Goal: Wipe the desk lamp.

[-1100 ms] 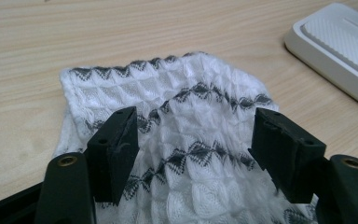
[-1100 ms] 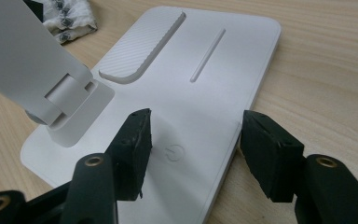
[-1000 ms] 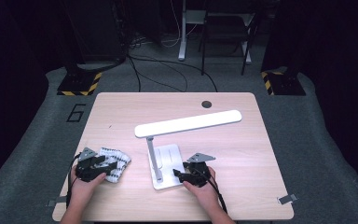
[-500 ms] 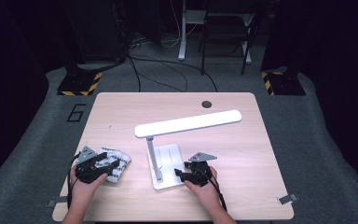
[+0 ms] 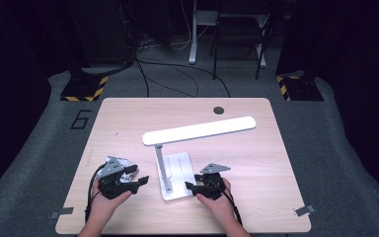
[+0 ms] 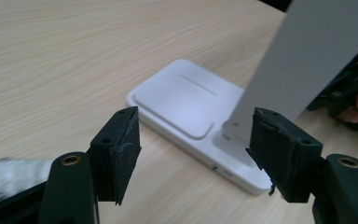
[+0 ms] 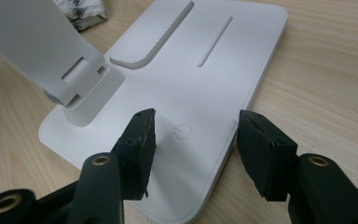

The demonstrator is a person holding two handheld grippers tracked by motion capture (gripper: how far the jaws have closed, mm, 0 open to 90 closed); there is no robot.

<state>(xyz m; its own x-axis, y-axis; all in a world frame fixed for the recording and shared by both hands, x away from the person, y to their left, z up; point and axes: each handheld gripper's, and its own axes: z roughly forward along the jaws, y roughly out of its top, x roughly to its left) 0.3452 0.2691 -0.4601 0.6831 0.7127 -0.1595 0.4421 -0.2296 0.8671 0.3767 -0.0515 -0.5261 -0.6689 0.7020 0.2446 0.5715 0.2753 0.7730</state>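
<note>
Lamp base (image 7: 200, 88), white and flat, sitting at the near middle of table (image 5: 286, 163), roughly six o'clock from the table's centre. Right gripper (image 5: 193, 187) hovering low over the base's near right corner, jaws apart and empty, power symbol (image 7: 181, 131) framed between them. Judged step: pressing that touch mark. Best done by bringing the jaws together first or tilting so one fingertip (image 7: 142, 135) lands squarely on the mark, coming straight down, light and brief; sideways pressure likely to skid the base on smooth wood. Left gripper (image 5: 140, 179) at nine o'clock of the base, jaws likewise apart and empty, upright stem (image 6: 303, 56) standing just before its far jaw; well placed to steady the stem or the base edge if sliding begins. Crumpled foil-like wad (image 5: 121, 165) beside the left hand (image 5: 106, 200), clear of the work. Farther off, long lamp head (image 5: 200, 131) reaching toward two o'clock, glowing or merely pale, cannot tell. Small dark grommet (image 5: 218, 110) at twelve o'clock near the far edge.
</note>
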